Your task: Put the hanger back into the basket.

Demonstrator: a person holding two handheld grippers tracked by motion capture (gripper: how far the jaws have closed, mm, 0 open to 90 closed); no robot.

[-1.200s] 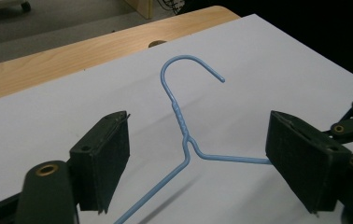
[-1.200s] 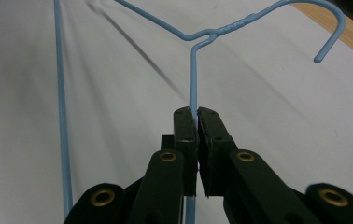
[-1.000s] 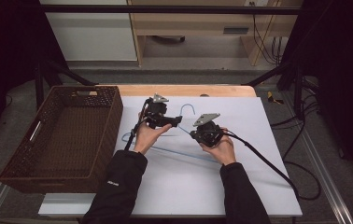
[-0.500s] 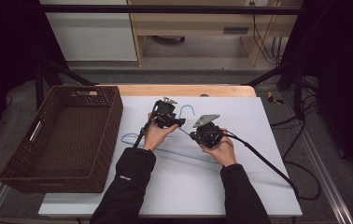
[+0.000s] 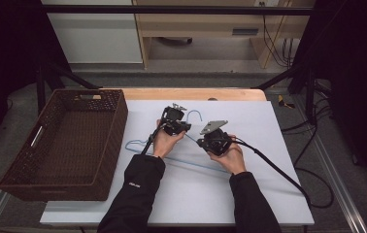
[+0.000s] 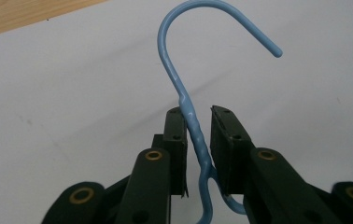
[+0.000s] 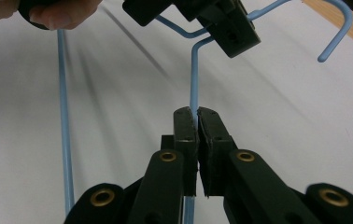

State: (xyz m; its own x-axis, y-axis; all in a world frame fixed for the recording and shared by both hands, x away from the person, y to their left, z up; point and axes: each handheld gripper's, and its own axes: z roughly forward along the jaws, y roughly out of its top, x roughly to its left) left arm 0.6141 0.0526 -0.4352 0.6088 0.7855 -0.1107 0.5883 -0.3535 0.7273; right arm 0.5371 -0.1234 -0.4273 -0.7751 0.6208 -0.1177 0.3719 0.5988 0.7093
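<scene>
**Left gripper view: closing on the hanger's twisted neck**

Left gripper view shows the blue wire hanger [image 6: 198, 135] lying on the white tabletop [image 6: 72, 93], its twisted neck between the jaws of the left hand-held gripper [image 6: 198, 116], which have just been closing and stand narrow, a sliver of gap remaining on one side. The right hand-held gripper [image 7: 194, 114] is clamped on a shoulder wire. Best squeeze squarely across the twist, so the hook cannot swivel; the basket [image 5: 65, 141] sits well apart.

The basket [image 5: 65, 141] sits along the table's [image 5: 278, 194] left edge. Right of it, near the middle, lies the hanger [image 5: 191, 162], its hook [image 5: 194, 113] toward the far edge. The left gripper [image 5: 180, 127] is at the hanger's neck, with the right gripper [image 5: 204, 143] just right of it, nearer the front edge.
</scene>
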